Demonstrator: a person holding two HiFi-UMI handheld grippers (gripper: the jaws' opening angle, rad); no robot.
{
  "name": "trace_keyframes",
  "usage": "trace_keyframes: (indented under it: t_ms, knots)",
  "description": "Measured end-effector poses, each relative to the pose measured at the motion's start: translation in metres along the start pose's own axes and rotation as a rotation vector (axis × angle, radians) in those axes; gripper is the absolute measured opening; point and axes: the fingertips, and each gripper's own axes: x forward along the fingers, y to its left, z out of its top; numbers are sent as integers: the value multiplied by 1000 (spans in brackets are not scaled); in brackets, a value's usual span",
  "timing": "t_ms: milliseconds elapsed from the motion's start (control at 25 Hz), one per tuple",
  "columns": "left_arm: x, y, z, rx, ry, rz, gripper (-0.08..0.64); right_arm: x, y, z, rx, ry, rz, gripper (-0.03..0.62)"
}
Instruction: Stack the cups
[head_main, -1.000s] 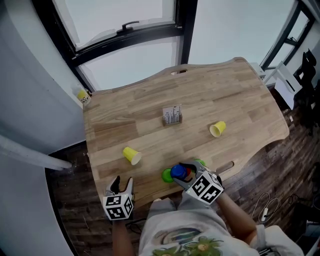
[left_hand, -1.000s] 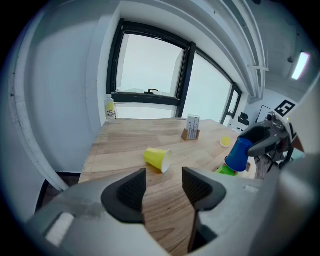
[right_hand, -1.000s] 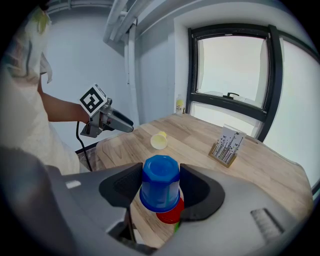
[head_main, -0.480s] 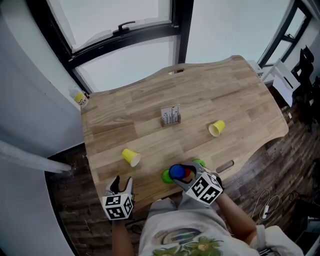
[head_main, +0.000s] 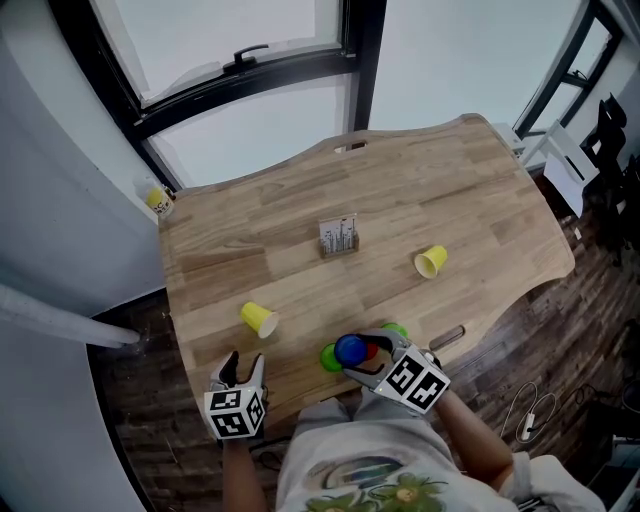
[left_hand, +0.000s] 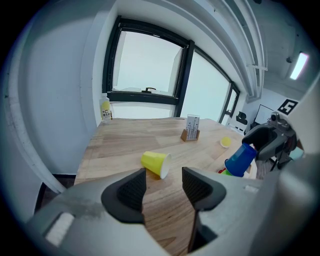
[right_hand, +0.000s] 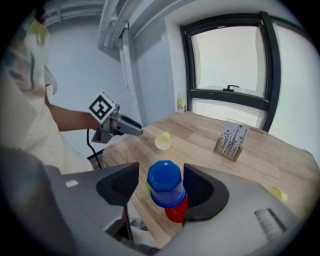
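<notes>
In the lower left of the head view, the left gripper (head_main: 245, 368) hovers by the near edge of the wooden table (head_main: 480, 200). Its jaws stand wide apart and nothing is between them. In the lower middle of the frame, the right gripper (head_main: 362, 350) has its jaws on both sides of a blue cup (head_main: 350, 347). This cup is upside down, a little tilted, over a red cup (head_main: 373, 349). The jaws are opening and a gap shows at one pad, so they do not press the cup. A green cup (head_main: 329, 357) is just beside it on the left, and a second green cup (head_main: 396, 328) is just behind. Farther, at middle left, a yellow cup (head_main: 258, 319) lies on its side. A second yellow cup (head_main: 431, 262) lies at middle right, well apart. A card holder (head_main: 339, 236) stands at the centre. At the far left corner of the table is a small bottle (head_main: 158, 199).
</notes>
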Motion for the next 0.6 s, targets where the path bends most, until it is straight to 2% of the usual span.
trace_keyframes:
  t_ms: [200, 320, 520, 600]
  knots:
    - [-1, 1, 8, -18, -16, 16, 239, -25, -8, 43, 105, -109, 84, 282]
    - [-6, 3, 10, -37, -29, 36, 239, -37, -18, 75, 134, -152, 113, 282]
    - [-15, 9, 6, -71, -50, 68, 238, -36, -31, 122, 138, -150, 158, 282]
    - [-21, 12, 3, -85, -58, 80, 238, -33, -34, 135, 121, -141, 151, 282]
